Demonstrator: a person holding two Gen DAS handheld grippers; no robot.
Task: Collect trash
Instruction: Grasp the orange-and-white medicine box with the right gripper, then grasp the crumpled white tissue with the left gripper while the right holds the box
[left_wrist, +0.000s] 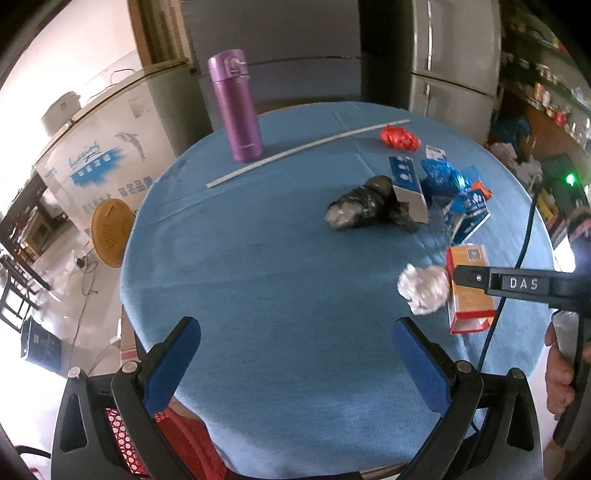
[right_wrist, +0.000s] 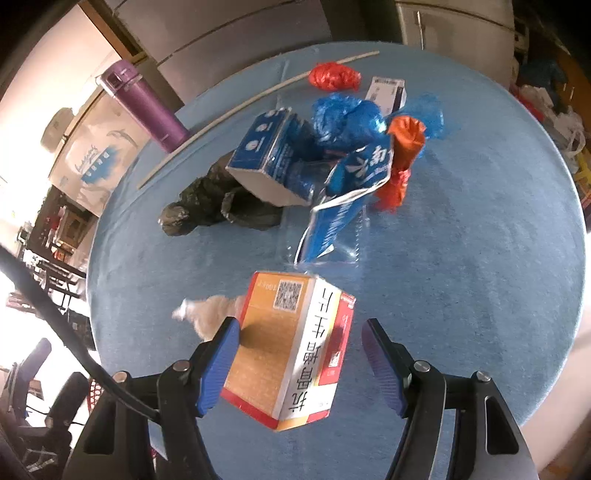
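An orange and white carton (right_wrist: 291, 343) lies on the round blue table (right_wrist: 480, 277) between the jaws of my right gripper (right_wrist: 300, 326). The left pad touches its side and the right pad stands a little apart, so the gripper is open around it. A crumpled white paper ball (right_wrist: 208, 312) lies against the carton's left side. In the left wrist view the same carton (left_wrist: 469, 302) and paper ball (left_wrist: 423, 290) are at the right, under the right gripper's finger (left_wrist: 480, 277). My left gripper (left_wrist: 295, 326) hangs open over bare cloth near the table's front edge.
Further back lie a crumpled black bag (left_wrist: 362, 208), blue cartons (right_wrist: 273, 155), a blue plastic bag (right_wrist: 347, 118), red bags (right_wrist: 334, 75) and a white stick (left_wrist: 306, 147). A purple flask (left_wrist: 238, 107) stands at the far left. A red mesh basket (left_wrist: 125, 443) sits below the table's front edge.
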